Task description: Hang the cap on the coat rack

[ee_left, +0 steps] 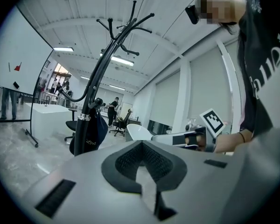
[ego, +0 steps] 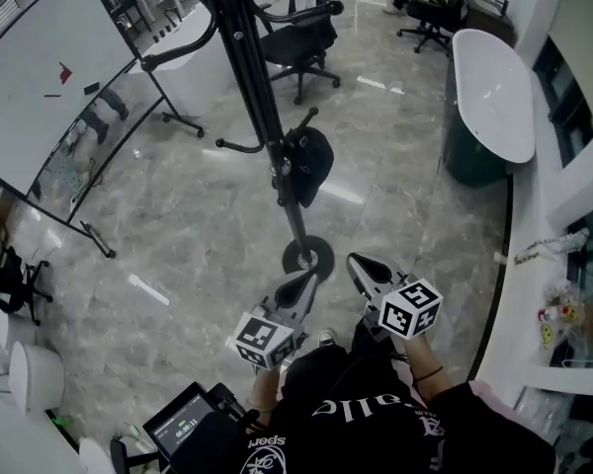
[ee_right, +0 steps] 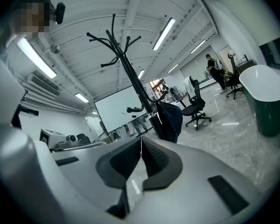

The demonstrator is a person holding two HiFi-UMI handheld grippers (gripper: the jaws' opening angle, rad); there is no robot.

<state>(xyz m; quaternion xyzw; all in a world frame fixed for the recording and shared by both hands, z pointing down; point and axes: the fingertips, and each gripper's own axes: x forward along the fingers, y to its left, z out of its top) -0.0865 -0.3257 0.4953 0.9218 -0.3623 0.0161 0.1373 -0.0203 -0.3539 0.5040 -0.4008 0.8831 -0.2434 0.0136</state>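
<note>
A dark cap (ego: pixel 311 164) hangs on a low hook of the black coat rack (ego: pixel 260 97), whose round base (ego: pixel 307 257) stands on the marble floor. Both grippers are held low in front of the person, short of the base. My left gripper (ego: pixel 301 286) is shut with nothing between its pads, and my right gripper (ego: pixel 361 263) beside it is shut and empty too. In the left gripper view the cap (ee_left: pixel 90 133) hangs on the rack (ee_left: pixel 101 71) ahead of the closed gripper (ee_left: pixel 141 144). In the right gripper view the cap (ee_right: pixel 171 119) hangs beyond the closed gripper (ee_right: pixel 141 140).
A rolling whiteboard (ego: pixel 40 77) stands at the left. Black office chairs (ego: pixel 301 38) are behind the rack. A white tub on a dark base (ego: pixel 494 92) stands at the right by a white counter (ego: pixel 534 294). A device with a screen (ego: pixel 183 423) sits at the person's lower left.
</note>
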